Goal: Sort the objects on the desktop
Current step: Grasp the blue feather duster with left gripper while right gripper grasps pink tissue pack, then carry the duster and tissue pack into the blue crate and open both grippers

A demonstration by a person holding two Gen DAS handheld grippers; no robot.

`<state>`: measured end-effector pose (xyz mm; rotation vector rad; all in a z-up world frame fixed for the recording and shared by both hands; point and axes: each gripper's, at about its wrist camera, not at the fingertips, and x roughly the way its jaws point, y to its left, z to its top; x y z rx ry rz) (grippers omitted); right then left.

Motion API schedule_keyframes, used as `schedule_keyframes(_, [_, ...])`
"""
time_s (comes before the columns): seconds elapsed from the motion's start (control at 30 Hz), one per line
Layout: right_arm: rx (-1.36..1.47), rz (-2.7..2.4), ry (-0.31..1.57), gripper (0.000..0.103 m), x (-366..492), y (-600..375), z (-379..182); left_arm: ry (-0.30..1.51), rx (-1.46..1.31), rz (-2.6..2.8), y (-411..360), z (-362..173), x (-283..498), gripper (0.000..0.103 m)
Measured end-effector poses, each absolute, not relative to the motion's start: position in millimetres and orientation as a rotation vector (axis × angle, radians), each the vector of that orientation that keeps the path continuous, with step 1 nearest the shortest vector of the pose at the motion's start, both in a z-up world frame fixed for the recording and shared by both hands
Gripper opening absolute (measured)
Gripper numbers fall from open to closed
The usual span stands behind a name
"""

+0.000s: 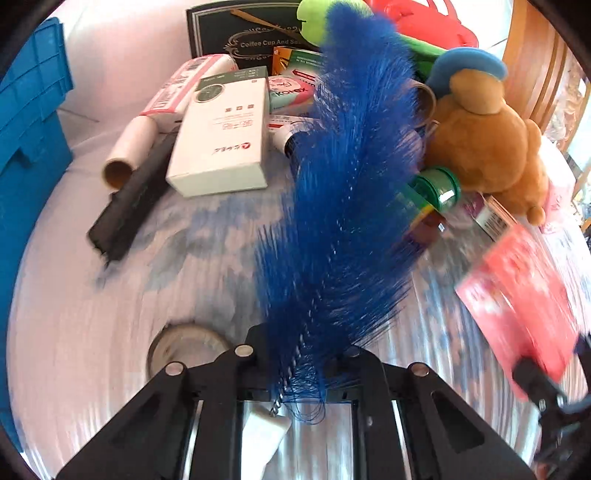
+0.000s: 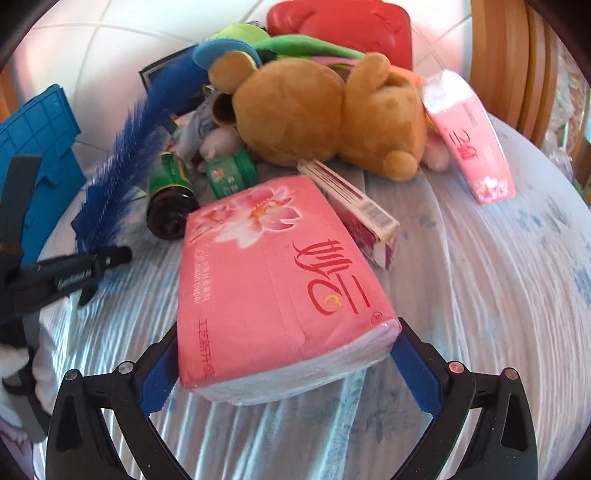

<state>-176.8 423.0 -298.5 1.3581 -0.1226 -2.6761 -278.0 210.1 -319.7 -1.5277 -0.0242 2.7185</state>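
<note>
My left gripper (image 1: 301,363) is shut on a blue bristle brush (image 1: 343,192) near its wire stem, and the brush stands up above the table; it also shows in the right wrist view (image 2: 122,173). My right gripper (image 2: 284,354) is shut on a pink tissue pack (image 2: 277,280), its blue pads (image 2: 415,373) pressed on both sides; the pack shows blurred in the left wrist view (image 1: 517,295). A brown teddy bear (image 2: 325,110) lies behind it, also seen in the left wrist view (image 1: 484,140).
A blue crate (image 1: 26,122) stands at the left. On the cloth-covered table (image 1: 129,295) lie a white box (image 1: 225,136), a lint roller (image 1: 129,147), a black bar (image 1: 129,203), a green-capped bottle (image 2: 170,195), a pink tube (image 2: 472,147) and a red case (image 2: 340,29).
</note>
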Motion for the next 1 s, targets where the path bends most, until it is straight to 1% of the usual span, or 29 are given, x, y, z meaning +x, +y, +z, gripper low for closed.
schedule_keyframes(0.03, [1.350,-2.675,-0.119,0.101,-188.8,422.7,-311.2,-0.009,-1.516,2.734,209.7,-314.2,-270.9,0.013])
schedule_keyframes(0.1, [1.343,-2.667,-0.147,0.095,-185.4,427.3,-313.6,0.010,-1.499,2.754,211.3,-303.5,-259.2,0.013])
schedule_keyframes(0.17, [1.317,-2.672,-0.197,0.093,-187.2,430.1,-309.3,0.013,-1.474,2.772,212.2,-292.2,-248.9,0.012])
schedule_keyframes(0.3, [1.209,-2.687,-0.212,0.089,-172.9,425.1,-273.4,-0.017,-1.427,2.815,204.8,-262.7,-227.0,0.012])
schedule_keyframes(0.33, [1.192,-2.691,-0.204,0.088,-184.8,422.0,-270.6,-0.018,-1.398,2.832,207.0,-251.7,-212.1,0.012])
schedule_keyframes(0.5, [1.046,-2.729,-0.172,0.087,-163.3,416.8,-223.2,-0.036,-1.277,2.902,196.2,-202.6,-182.6,0.012])
schedule_keyframes(0.7, [0.809,-2.782,-0.115,0.087,-140.3,406.2,-149.1,-0.072,-1.097,2.996,178.9,-151.2,-158.1,0.012])
schedule_keyframes(0.83, [0.613,-2.796,-0.067,0.087,-128.0,378.8,-100.6,-0.105,-0.956,3.089,152.3,-106.1,-136.7,0.012])
schedule_keyframes(1.0, [0.412,-2.732,-0.065,0.087,-113.0,324.6,-46.2,-0.144,-0.794,3.218,100.1,-54.5,-106.5,0.012])
